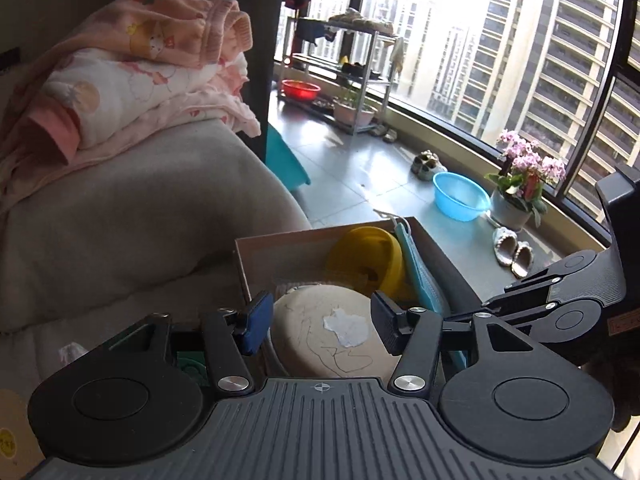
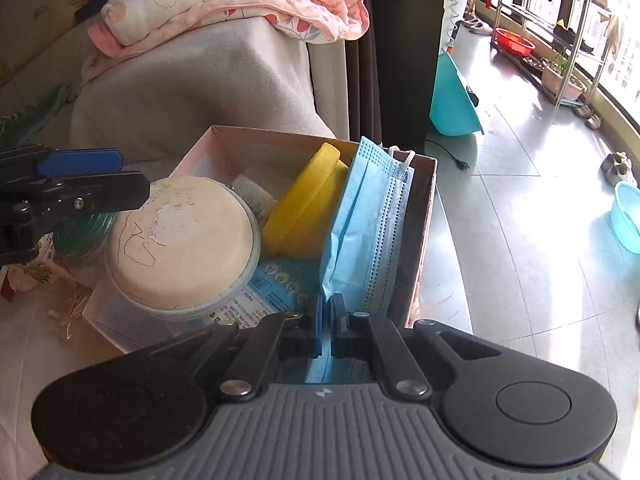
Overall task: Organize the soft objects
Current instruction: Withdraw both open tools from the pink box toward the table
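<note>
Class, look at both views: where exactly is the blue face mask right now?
The mask stands on edge along the box's right wall, beside the yellow dish. The right hand-held gripper is shut on its lower edge.

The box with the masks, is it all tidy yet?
Nearly. The yellow case and round cream container already sit in the cardboard box. The right gripper is pinching the blue masks at the box's edge; the left gripper is open. The masks need letting go.
</note>
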Demonstrator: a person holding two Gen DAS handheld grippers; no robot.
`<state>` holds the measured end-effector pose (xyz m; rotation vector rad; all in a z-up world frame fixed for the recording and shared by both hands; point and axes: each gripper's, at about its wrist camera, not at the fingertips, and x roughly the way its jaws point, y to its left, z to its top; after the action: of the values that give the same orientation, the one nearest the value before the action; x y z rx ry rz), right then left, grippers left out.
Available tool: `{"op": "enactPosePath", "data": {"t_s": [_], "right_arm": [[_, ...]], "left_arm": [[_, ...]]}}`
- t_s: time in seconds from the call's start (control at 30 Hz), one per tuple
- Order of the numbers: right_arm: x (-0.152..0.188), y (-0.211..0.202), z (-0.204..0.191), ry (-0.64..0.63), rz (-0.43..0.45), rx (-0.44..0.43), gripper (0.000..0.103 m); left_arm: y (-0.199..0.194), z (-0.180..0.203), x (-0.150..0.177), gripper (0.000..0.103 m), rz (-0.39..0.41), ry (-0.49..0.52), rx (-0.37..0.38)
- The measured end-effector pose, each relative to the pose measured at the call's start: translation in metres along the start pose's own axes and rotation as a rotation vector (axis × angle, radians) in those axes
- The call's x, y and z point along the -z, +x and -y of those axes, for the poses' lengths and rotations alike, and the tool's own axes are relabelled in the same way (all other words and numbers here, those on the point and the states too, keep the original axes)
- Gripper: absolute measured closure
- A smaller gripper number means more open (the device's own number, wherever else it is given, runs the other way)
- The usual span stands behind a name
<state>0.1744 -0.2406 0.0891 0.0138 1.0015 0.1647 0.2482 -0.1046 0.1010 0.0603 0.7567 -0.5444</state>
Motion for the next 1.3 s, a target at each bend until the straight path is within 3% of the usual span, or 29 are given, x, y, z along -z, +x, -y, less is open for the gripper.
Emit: {"op": "enactPosePath", "data": {"t_s": [0.13,0.2,0.3,0.37,0.47,0.63,0.73,0.93,1.17,1.3], "right_arm": [[0.004,-0.011,-0.001,-0.011,-0.054,-0.064,0.099],[0.004,-0.019,0.002,-0.005,-0.053,-0.082,0.098],[-0.003,-0.034,0.009,0.006,0.005,-0.082,0.093],[-0.015,-0.044,0.022,0.066,0.043,-0.117,0.086],[-0.034,-0.053,0.038,0.160,0.116,-0.152,0.084],[-0.066,-0.043,0.039,0.172,0.217,-0.028,0.083],[-0.090,-0.008,0.030,0.108,0.191,0.097,0.084],[-0.104,0.041,0.042,0.253,0.009,0.010,0.084],[-0.089,0.054,0.056,0.347,0.000,-0.007,0.081],[-0.092,0.024,0.048,0.312,0.039,0.010,0.075]], "left_arm": [[0.017,0.017,0.014,0.048,-0.055,0.057,-0.014],[0.023,0.018,0.021,0.050,-0.087,0.039,0.016],[0.022,0.022,0.025,0.048,-0.074,0.052,0.019],[0.022,0.022,0.024,0.047,-0.072,0.066,0.015],[0.021,0.017,0.026,0.048,-0.075,0.043,0.022],[0.014,0.016,0.030,0.051,-0.076,0.028,0.041],[0.011,0.016,0.033,0.051,-0.077,0.021,0.049],[0.007,0.010,0.037,0.051,-0.068,0.000,0.065],[0.011,0.008,0.037,0.048,-0.070,-0.009,0.059],[0.000,0.003,0.035,0.051,-0.034,-0.033,0.071]]}}
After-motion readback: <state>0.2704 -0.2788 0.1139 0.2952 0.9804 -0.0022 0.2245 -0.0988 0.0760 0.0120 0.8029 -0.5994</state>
